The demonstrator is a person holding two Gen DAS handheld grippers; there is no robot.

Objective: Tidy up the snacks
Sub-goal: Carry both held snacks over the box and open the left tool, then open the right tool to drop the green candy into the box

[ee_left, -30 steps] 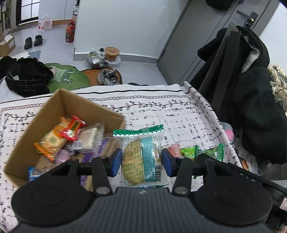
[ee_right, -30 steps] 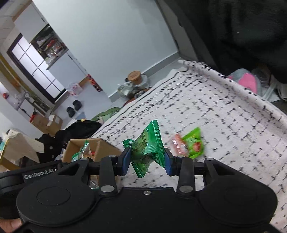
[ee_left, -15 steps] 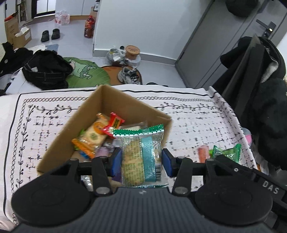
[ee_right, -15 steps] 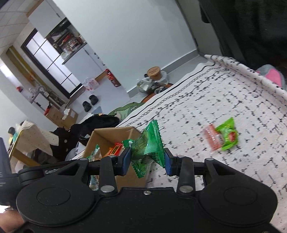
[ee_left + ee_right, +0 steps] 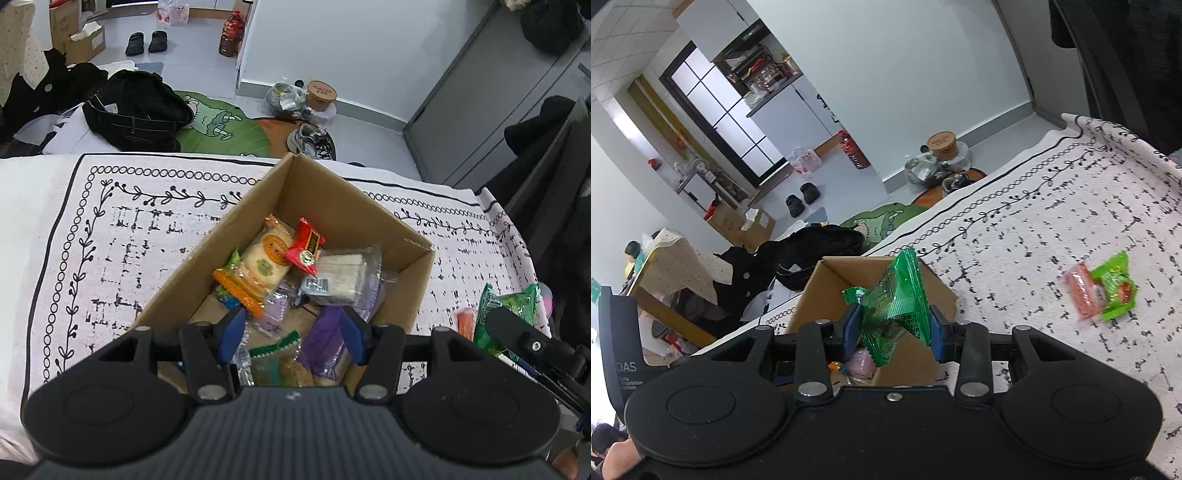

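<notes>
The green packet (image 5: 895, 310) sits pinched between the right gripper (image 5: 893, 330) pads, hanging over the near corner of the cardboard box (image 5: 334, 199) — better to carry it in past the rim before letting go. The left gripper (image 5: 291, 334) hovers over the box with jaws apart, a cracker packet (image 5: 279, 360) lying loose below; two snacks (image 5: 1102, 291) wait at three o'clock on the tablecloth (image 5: 1052, 229).

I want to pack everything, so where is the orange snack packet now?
In the right wrist view, the orange snack packet lies on the patterned cloth at right, touching a light green packet, apart from the cardboard box.
</notes>
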